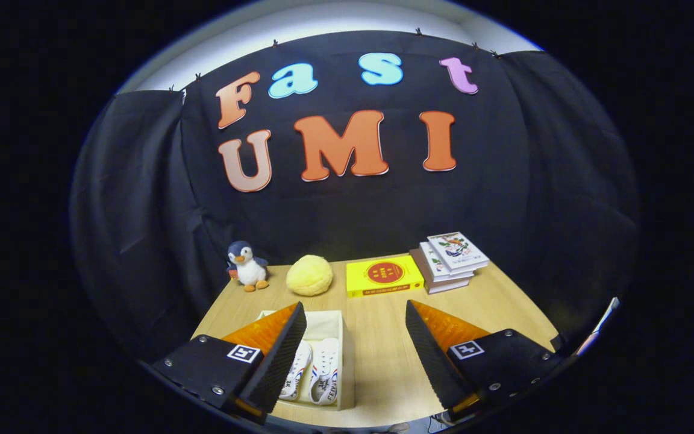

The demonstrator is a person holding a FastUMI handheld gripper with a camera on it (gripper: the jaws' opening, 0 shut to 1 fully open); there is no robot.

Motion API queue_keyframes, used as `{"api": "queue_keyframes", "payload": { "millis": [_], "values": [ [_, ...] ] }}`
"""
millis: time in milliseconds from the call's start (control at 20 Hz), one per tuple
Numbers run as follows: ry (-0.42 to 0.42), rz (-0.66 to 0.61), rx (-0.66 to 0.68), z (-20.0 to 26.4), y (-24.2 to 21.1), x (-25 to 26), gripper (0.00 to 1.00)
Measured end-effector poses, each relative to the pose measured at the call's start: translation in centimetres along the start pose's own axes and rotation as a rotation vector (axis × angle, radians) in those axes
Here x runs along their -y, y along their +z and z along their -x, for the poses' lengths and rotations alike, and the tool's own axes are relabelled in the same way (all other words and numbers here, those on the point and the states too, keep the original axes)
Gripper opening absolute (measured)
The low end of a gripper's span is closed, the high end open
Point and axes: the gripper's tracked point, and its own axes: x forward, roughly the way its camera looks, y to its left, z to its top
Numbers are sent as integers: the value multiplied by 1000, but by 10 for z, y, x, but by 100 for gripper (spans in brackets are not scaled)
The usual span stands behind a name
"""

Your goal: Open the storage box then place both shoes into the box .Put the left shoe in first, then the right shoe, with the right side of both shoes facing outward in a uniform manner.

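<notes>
Claw hanging wide open over the table, 2 shoes lying in the box.

The claw (356, 355) is holding nothing, its fingers spread far apart above the wooden table (383, 361). The open box (340, 337) is sitting by the left finger, partly hidden behind it, with 2 white shoes (317, 377) lying side by side inside. Beyond the fingers, a toy penguin (247, 266), a yellow ball (309, 275), a yellow book (384, 275) and a stack of books (449, 260) are lining the table's far edge.
</notes>
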Motion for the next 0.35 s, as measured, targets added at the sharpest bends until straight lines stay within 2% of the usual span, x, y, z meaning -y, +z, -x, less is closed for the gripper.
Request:
{"api": "queue_keyframes", "payload": {
  "millis": [350],
  "values": [
    [-63,-53,75,27,13,41,98]
  ]
}}
